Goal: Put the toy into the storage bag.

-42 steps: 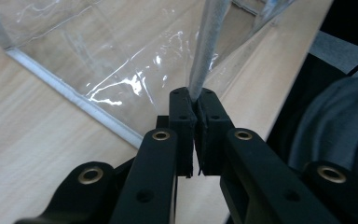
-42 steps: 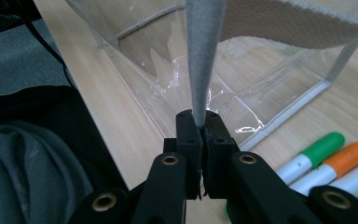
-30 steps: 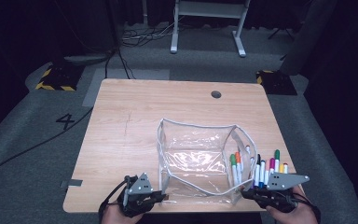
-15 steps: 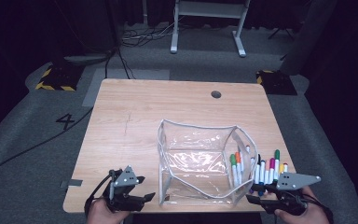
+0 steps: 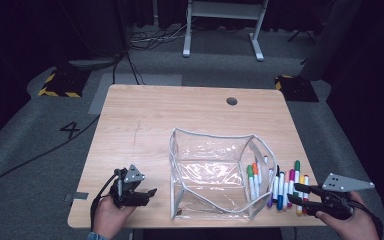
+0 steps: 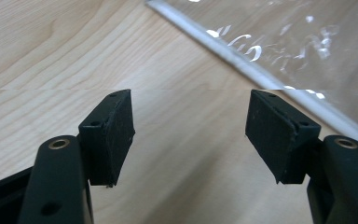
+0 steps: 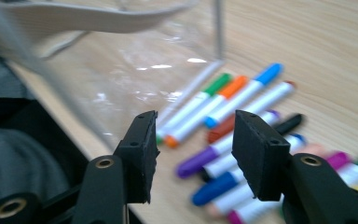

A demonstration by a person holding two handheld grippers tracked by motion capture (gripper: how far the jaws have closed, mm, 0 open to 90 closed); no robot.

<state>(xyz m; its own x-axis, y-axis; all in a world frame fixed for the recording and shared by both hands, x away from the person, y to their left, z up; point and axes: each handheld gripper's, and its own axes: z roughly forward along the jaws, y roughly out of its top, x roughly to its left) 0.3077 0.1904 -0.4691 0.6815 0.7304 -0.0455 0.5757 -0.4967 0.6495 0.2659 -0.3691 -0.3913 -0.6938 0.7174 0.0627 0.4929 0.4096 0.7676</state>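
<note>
The wooden table (image 5: 155, 125) in front of me has a round dark hole (image 5: 232, 101) near its far edge; a grey strip, perhaps tape (image 5: 77, 196), sits at its near left corner; beyond lie grey carpet with a painted 4 (image 5: 73, 130), black cables (image 5: 140, 40), a hazard-striped plate (image 5: 60, 85) and a white stand (image 5: 220, 30).

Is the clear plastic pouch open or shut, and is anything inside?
Open and empty: the clear plastic pouch gapes upward, the coloured markers lying outside, beside it.
</note>
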